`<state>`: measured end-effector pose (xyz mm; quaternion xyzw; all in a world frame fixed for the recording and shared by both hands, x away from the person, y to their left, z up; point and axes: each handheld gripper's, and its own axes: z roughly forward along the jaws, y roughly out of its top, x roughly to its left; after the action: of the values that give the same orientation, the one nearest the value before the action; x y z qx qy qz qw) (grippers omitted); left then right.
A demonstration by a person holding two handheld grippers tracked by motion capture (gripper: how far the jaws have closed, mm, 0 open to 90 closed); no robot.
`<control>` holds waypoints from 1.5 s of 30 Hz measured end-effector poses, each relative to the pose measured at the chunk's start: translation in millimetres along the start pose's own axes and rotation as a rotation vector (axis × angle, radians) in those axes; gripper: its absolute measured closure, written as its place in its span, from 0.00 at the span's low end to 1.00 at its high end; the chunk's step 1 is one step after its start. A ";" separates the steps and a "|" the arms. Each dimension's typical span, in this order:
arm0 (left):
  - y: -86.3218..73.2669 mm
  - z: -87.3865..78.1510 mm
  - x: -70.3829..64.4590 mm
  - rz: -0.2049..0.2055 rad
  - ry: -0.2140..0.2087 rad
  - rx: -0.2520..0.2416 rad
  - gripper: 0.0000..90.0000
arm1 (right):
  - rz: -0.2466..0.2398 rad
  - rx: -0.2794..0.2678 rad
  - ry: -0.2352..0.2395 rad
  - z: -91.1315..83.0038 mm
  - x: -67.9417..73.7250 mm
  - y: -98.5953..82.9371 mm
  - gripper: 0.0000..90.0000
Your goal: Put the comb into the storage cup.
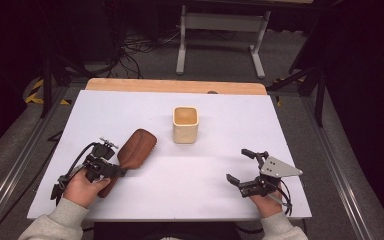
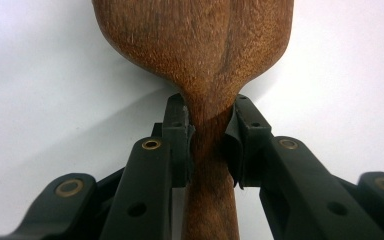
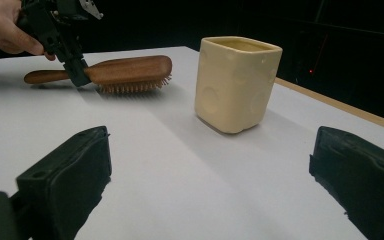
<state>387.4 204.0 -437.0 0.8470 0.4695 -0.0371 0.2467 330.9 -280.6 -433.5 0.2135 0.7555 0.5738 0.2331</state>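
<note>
Sleeved forearms are being seen at the near edge of the white counter (image 1: 220, 165), which is being lit in a dark room with cables and a grey stand on the floor behind. A wooden hairbrush (image 1: 136, 146) is being held at its narrow neck by the left tool (image 1: 111, 171), the jaws pressed on both sides, bristles facing down. The right tool (image 1: 239, 166) is being kept wide apart, well right of the brush. A cream square cup (image 1: 185, 124) is standing upright between them, farther back.

text: none I can read from here
labels: none
brands: none
numbers/signs: none legible
</note>
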 end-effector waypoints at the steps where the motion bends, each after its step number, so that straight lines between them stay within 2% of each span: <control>1: -0.2 -1.1 -0.4 0.010 0.001 -0.010 0.82 | 0.000 0.000 0.000 0.0 0.0 0.0 0.04; 7: -1.1 -11.8 -6.7 0.037 -0.012 -0.075 0.82 | 0.000 0.001 0.000 2.3 0.6 0.1 0.04; 10: 0.8 -20.5 -12.4 0.066 -0.018 -0.114 0.82 | -0.004 0.006 0.001 2.9 0.8 1.3 0.04; 11: 0.8 -23.1 -14.4 0.080 -0.007 -0.133 0.82 | -0.005 0.001 0.004 3.8 1.1 1.9 0.04; 12: 1.5 -24.9 -16.3 0.086 -0.016 -0.135 0.82 | -0.005 0.004 0.006 3.8 1.3 2.6 0.04; 18: 1.6 -38.9 -30.0 0.151 -0.004 -0.236 0.83 | -0.009 0.003 0.013 5.2 2.0 7.7 0.04; 24: -0.9 -48.4 -40.9 0.198 -0.001 -0.350 0.83 | -0.026 0.003 0.029 8.8 4.3 16.9 0.04; 28: -2.4 -52.2 -44.9 0.221 -0.008 -0.404 0.83 | -0.036 0.003 0.048 13.5 5.3 25.5 0.04; 31: -4.2 -54.4 -49.5 0.265 -0.025 -0.469 0.83 | -0.042 0.007 0.068 18.5 5.7 33.1 0.05; 33: -5.1 -53.9 -52.0 0.273 -0.037 -0.503 0.83 | -0.048 0.002 0.079 22.6 5.5 38.3 0.05; 34: -5.1 -53.9 -52.0 0.273 -0.037 -0.503 0.83 | -0.046 0.002 0.085 24.2 5.7 40.2 0.05; 35: -5.4 -52.9 -53.9 0.295 -0.055 -0.541 0.83 | -0.048 0.005 0.095 26.7 6.1 43.6 0.05; 37: -5.3 -51.2 -55.1 0.308 -0.070 -0.576 0.83 | -0.059 0.003 0.103 31.1 7.5 49.1 0.05; 38: -5.3 -51.2 -55.1 0.308 -0.070 -0.576 0.83 | -0.059 0.003 0.103 31.1 7.5 49.1 0.05; 39: -4.8 -49.8 -56.1 0.306 -0.087 -0.594 0.83 | -0.074 0.002 0.117 35.9 8.9 54.9 0.05; 45: 0.5 -41.6 -62.4 0.338 -0.135 -0.671 0.83 | -0.092 0.003 0.145 46.6 12.3 66.8 0.05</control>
<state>346.0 174.1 -382.0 0.7802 0.2920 0.1042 0.5434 352.5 -220.9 -381.1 0.1369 0.7801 0.5755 0.2035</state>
